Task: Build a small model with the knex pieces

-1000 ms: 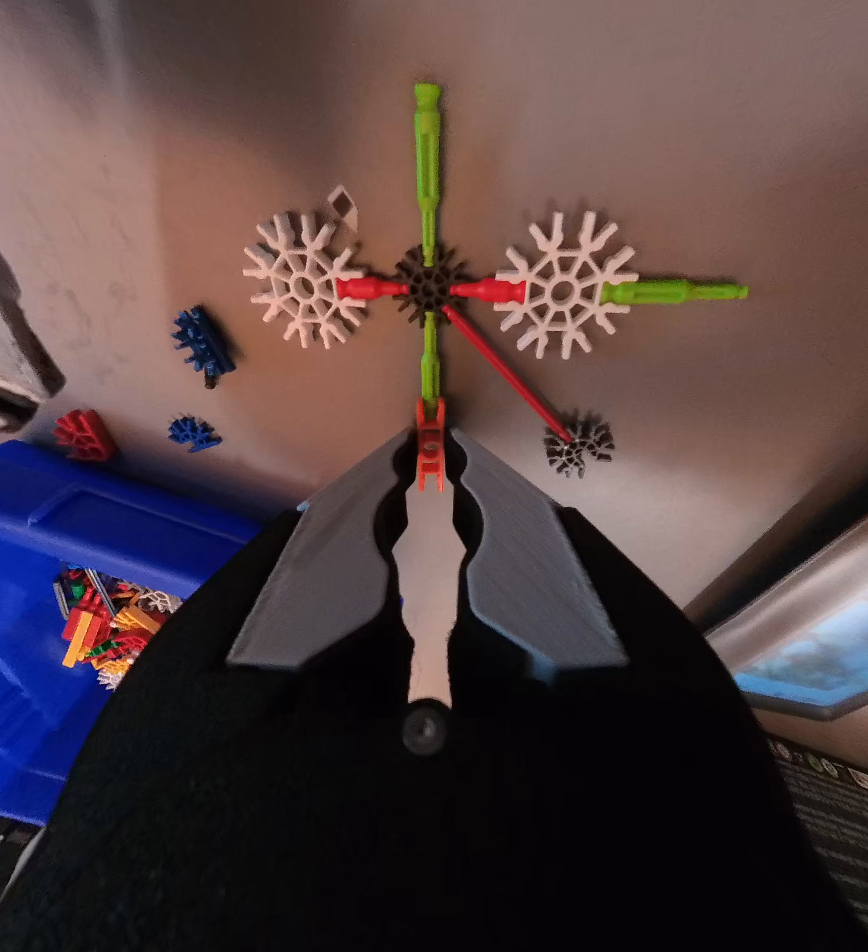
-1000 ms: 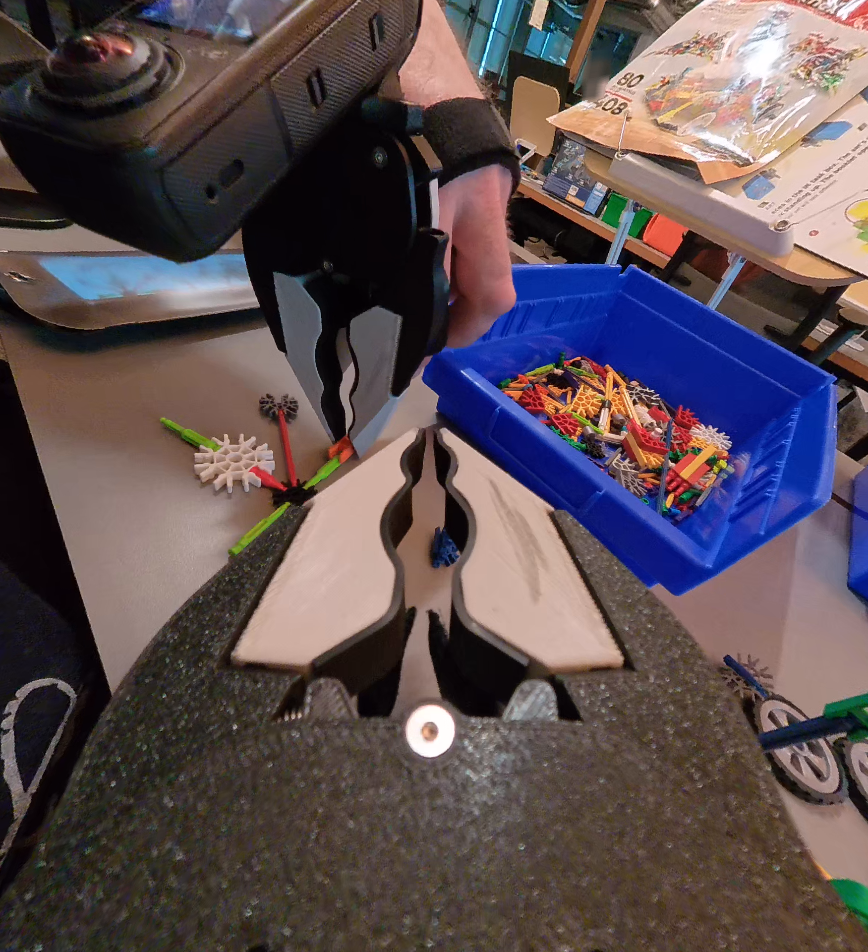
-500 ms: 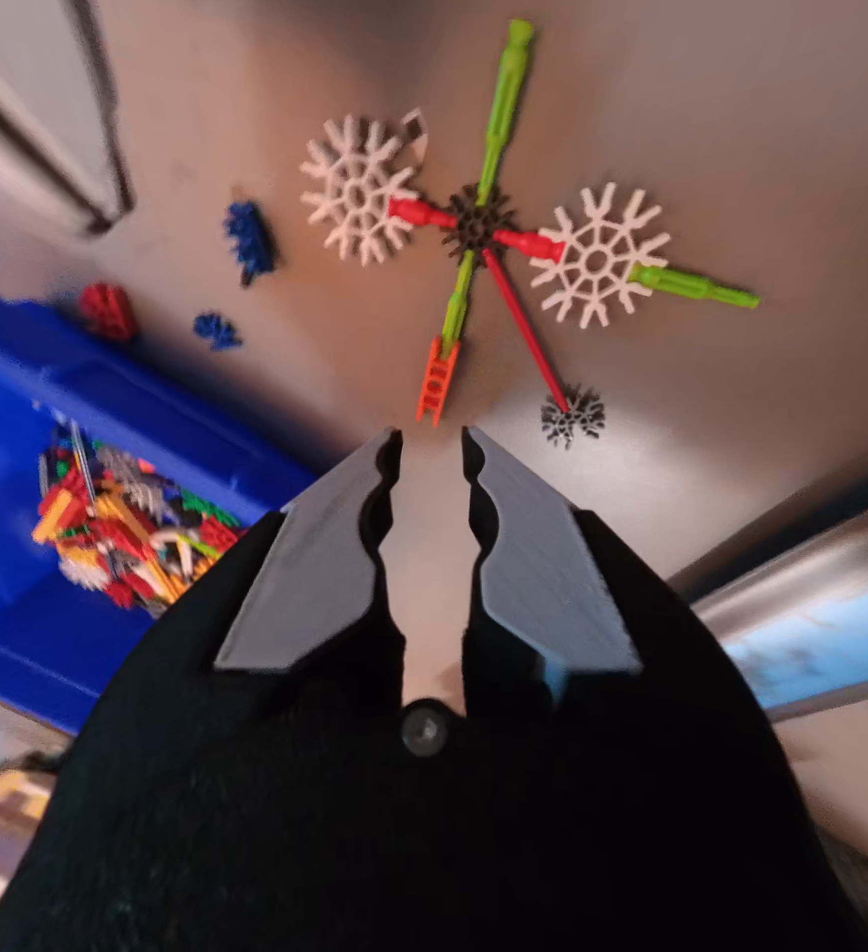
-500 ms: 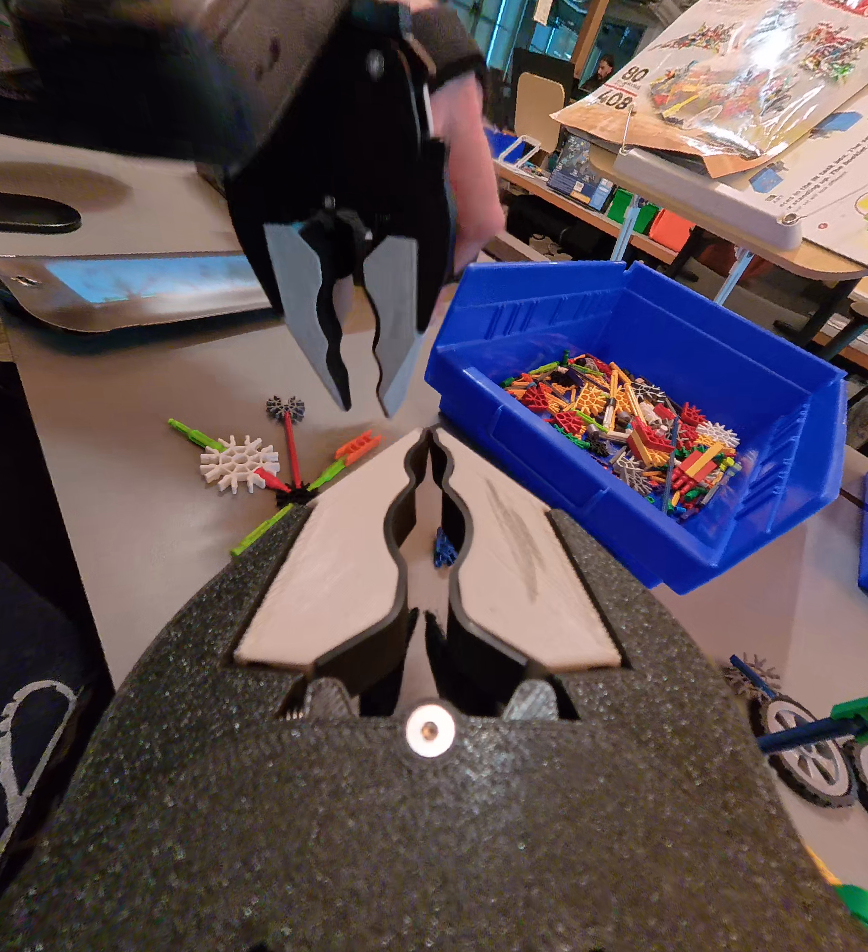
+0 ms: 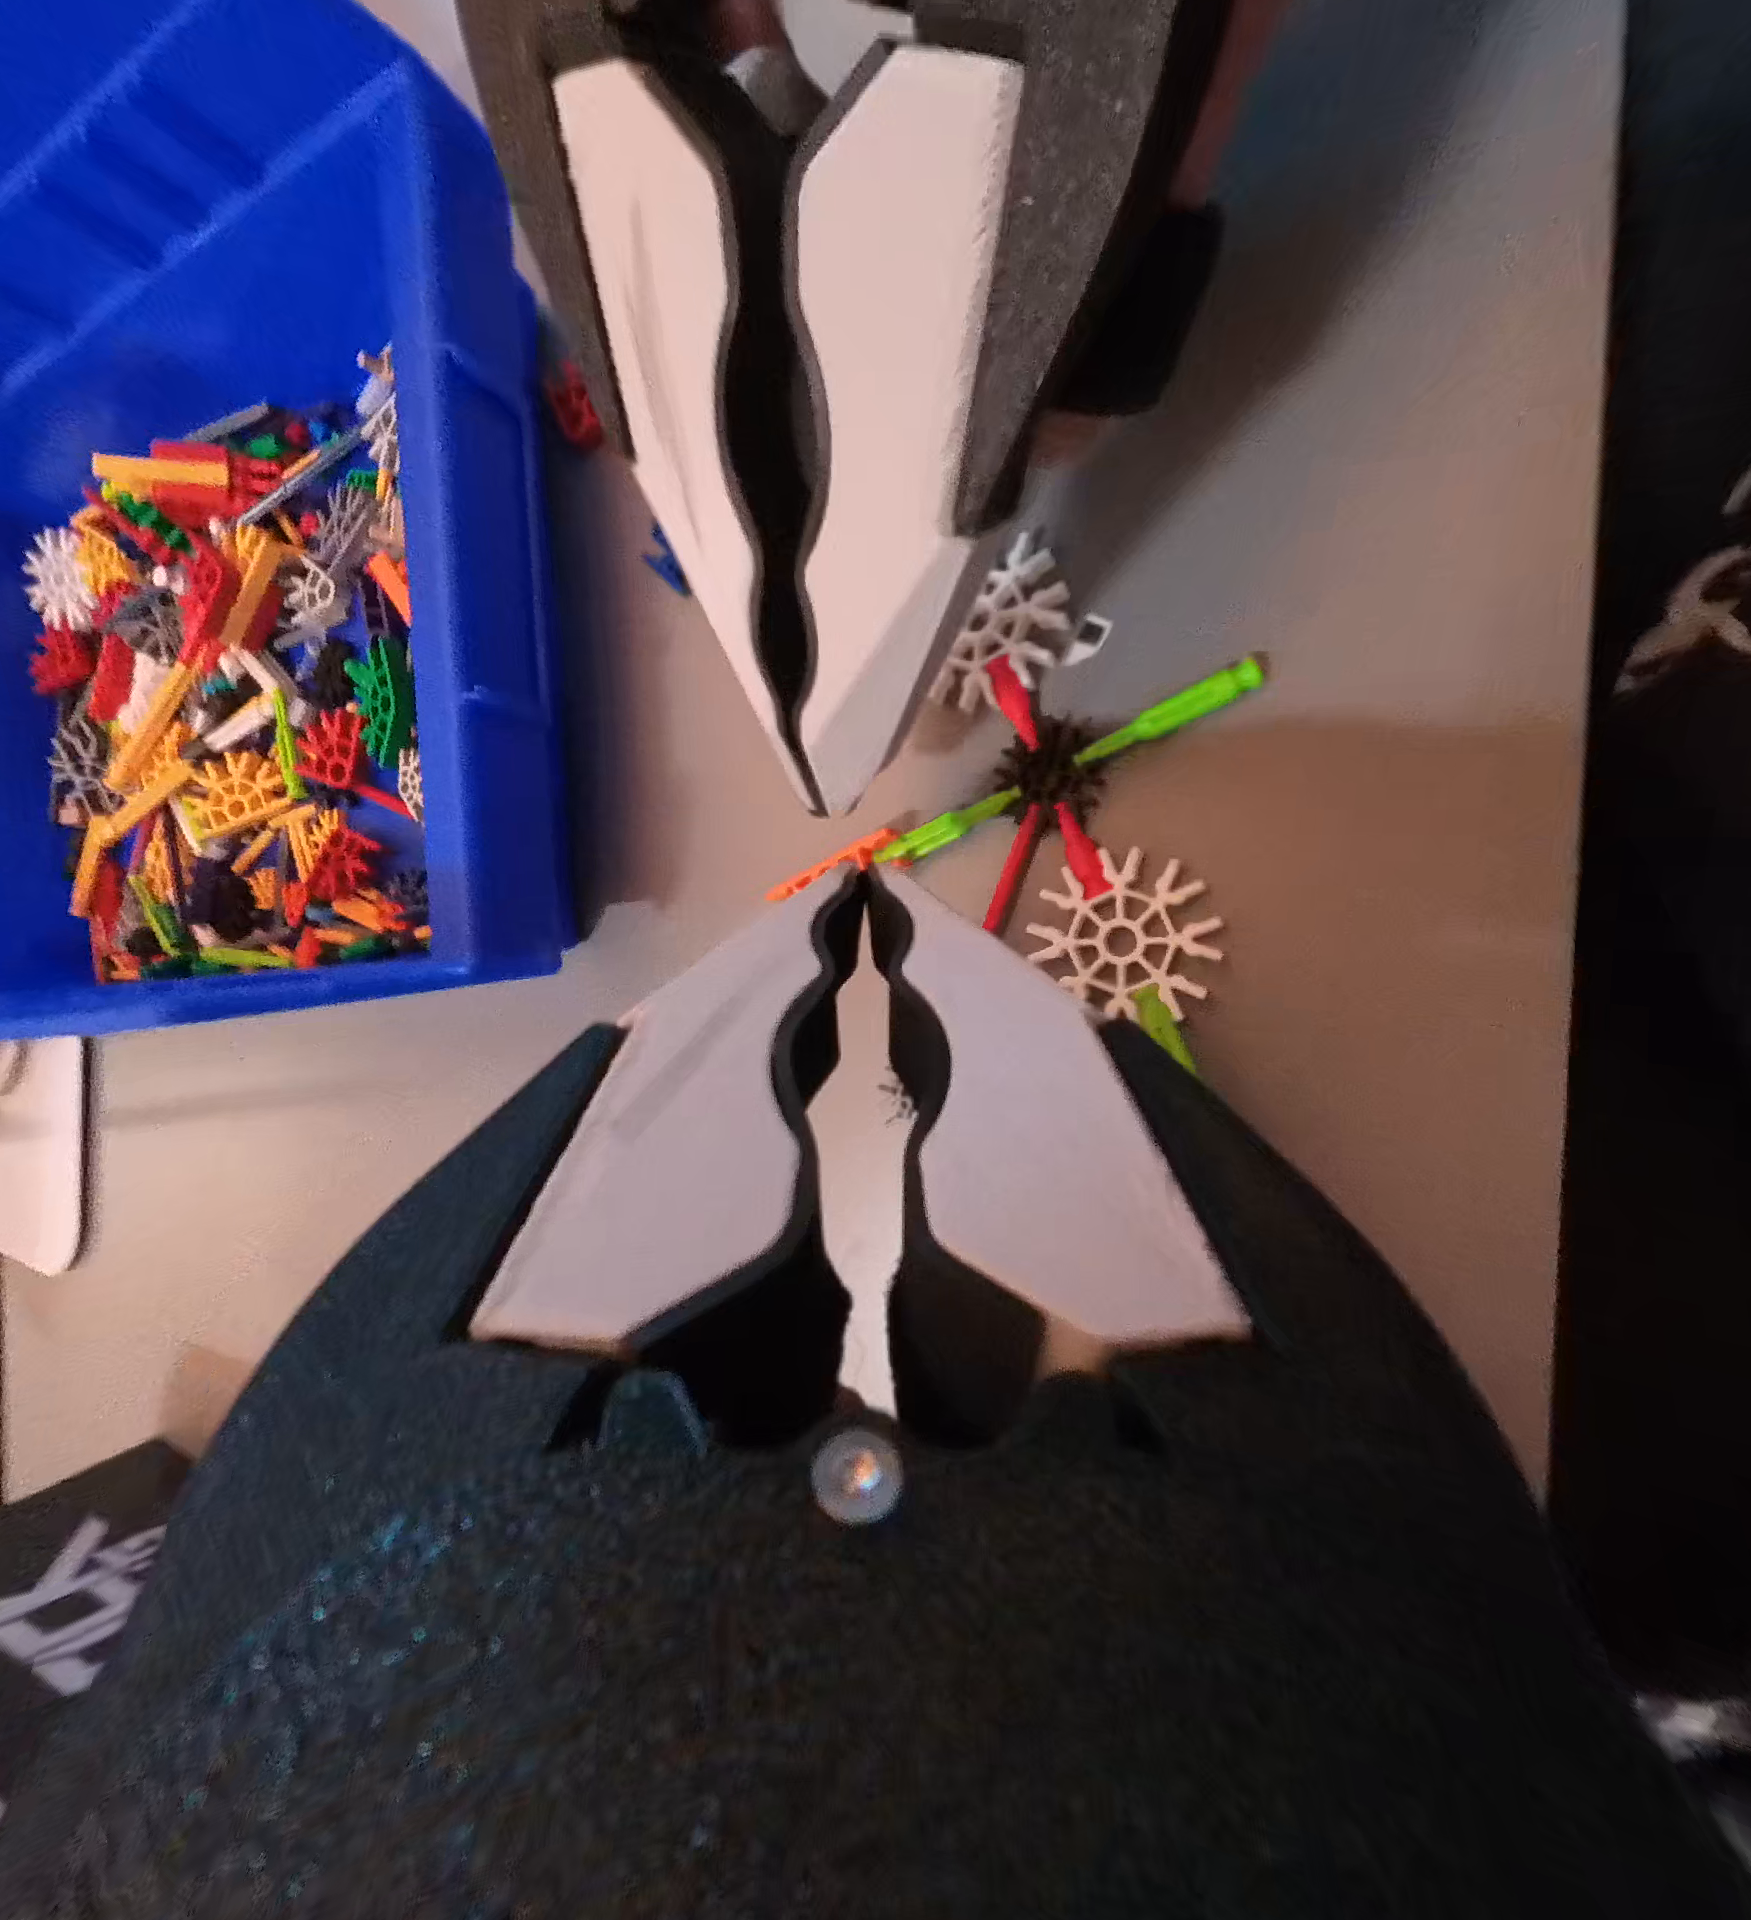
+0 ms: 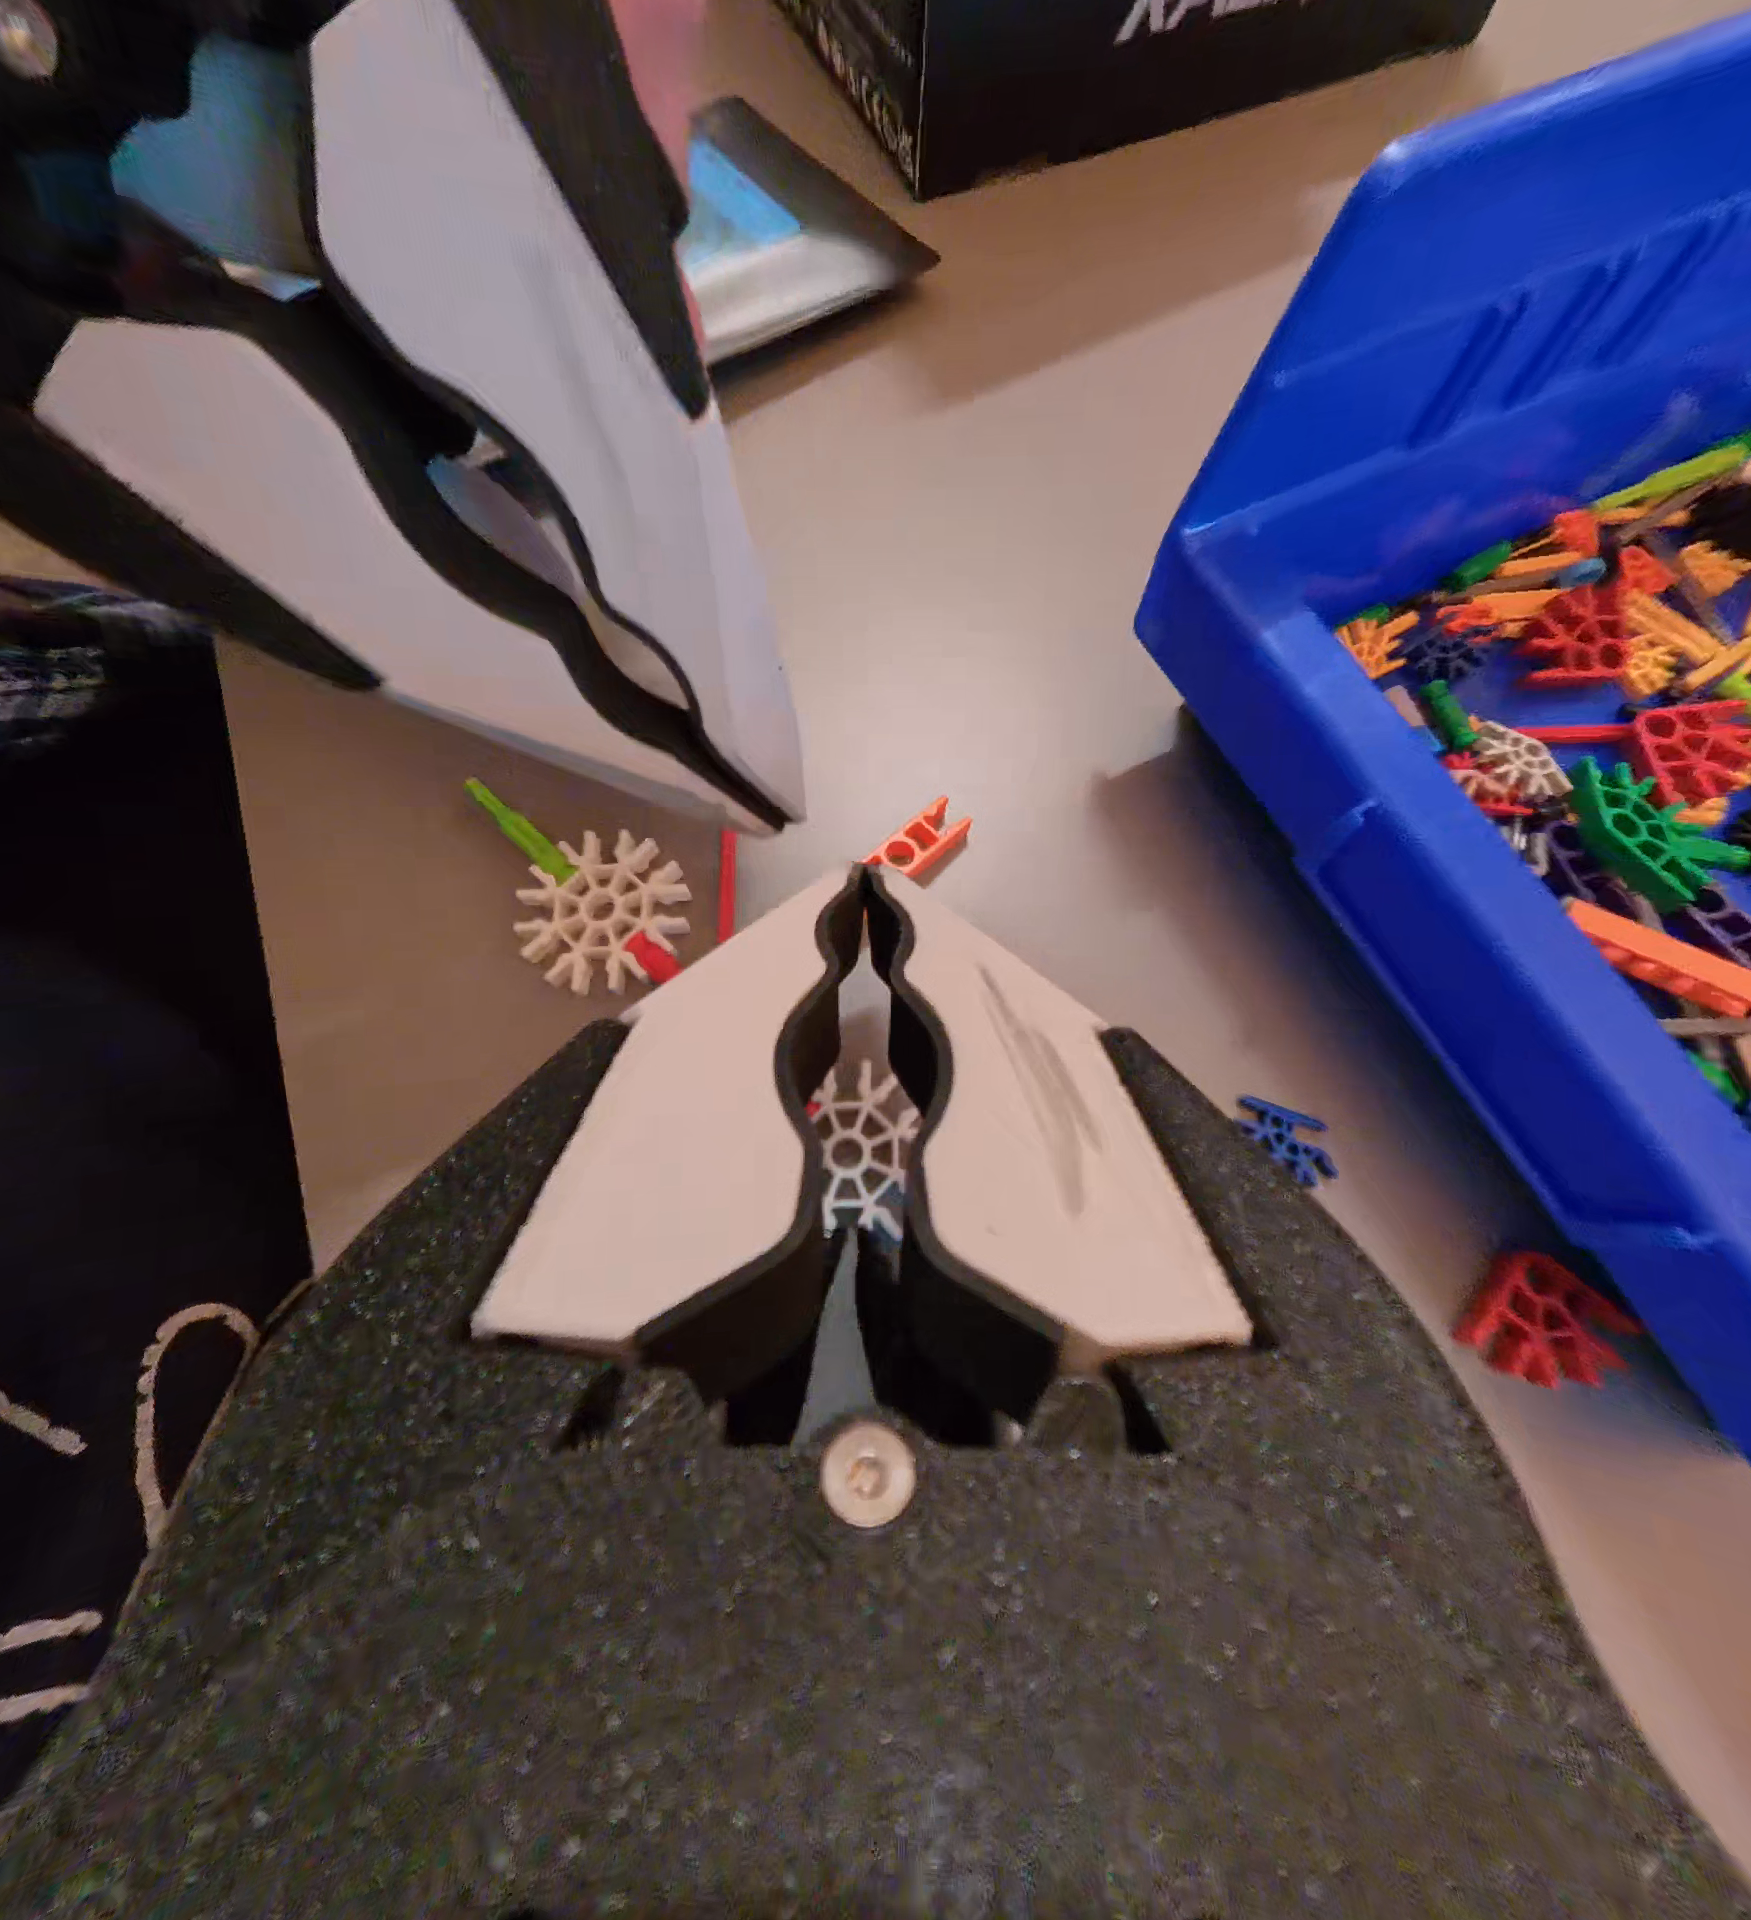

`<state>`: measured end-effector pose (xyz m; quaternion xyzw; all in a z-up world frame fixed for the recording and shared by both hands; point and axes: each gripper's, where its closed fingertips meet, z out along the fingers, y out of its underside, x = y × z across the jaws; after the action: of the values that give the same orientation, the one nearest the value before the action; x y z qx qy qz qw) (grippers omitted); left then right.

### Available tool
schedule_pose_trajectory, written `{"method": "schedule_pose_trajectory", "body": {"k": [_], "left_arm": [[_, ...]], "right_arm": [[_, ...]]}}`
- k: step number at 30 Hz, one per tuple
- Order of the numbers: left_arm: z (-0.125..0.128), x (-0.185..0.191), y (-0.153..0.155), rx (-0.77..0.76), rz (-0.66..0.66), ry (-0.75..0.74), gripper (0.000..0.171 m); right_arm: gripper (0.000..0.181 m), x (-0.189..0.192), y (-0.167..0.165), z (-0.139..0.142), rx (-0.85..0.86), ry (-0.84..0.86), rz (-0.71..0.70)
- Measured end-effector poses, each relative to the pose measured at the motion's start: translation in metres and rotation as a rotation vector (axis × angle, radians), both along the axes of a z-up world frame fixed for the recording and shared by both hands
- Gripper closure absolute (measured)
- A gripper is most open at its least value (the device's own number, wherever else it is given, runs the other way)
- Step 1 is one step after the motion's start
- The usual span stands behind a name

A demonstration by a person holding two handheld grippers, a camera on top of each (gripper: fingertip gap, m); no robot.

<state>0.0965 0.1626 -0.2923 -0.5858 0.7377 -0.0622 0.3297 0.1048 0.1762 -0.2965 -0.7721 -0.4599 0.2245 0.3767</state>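
A flat rod-and-connector piece lies on the tan table (image 5: 1370,520): a black hub (image 5: 1047,769), green rods (image 5: 938,831), red rods, two white snowflake connectors (image 5: 1120,935) and an orange connector (image 5: 829,862) on one green rod's end. My left gripper (image 5: 863,883) is shut and empty, its tips just at the orange connector. My right gripper (image 5: 824,805) comes in from the opposite side, also shut, with its tips close over the same connector. In the right wrist view, the right gripper (image 6: 863,878) hides the hub, the orange connector (image 6: 918,836) shows past its tips, and the left gripper (image 6: 777,816) is at upper left.
A blue bin (image 5: 476,623) full of mixed coloured pieces stands beside the grippers; it also shows in the right wrist view (image 6: 1370,831). A loose blue connector (image 6: 1286,1138) and a red one (image 6: 1536,1320) lie by its wall. A black box (image 6: 1162,83) stands behind. The tips of both grippers are at nearly the same place. From the left gripper's tips to the black hub (image 5: 1047,769) is close to 4 cm.
My left gripper let go of the orange connector, drew back open, and is now shut over it again. My right gripper has moved in low over the piece, facing the left one.
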Motion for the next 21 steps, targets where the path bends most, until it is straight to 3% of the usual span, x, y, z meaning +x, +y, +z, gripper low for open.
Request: {"method": "schedule_pose_trajectory", "body": {"k": [13,21], "left_arm": [[-0.024,0.000,0.019,-0.046,0.006,0.045,0.171],[-0.022,-0.002,0.019,-0.090,-0.007,0.046,0.171]], "right_arm": [[0.181,-0.002,0.001,-0.024,-0.078,-0.116,0.056],[0.181,-0.002,0.004,-0.016,-0.070,-0.102,0.053]]}}
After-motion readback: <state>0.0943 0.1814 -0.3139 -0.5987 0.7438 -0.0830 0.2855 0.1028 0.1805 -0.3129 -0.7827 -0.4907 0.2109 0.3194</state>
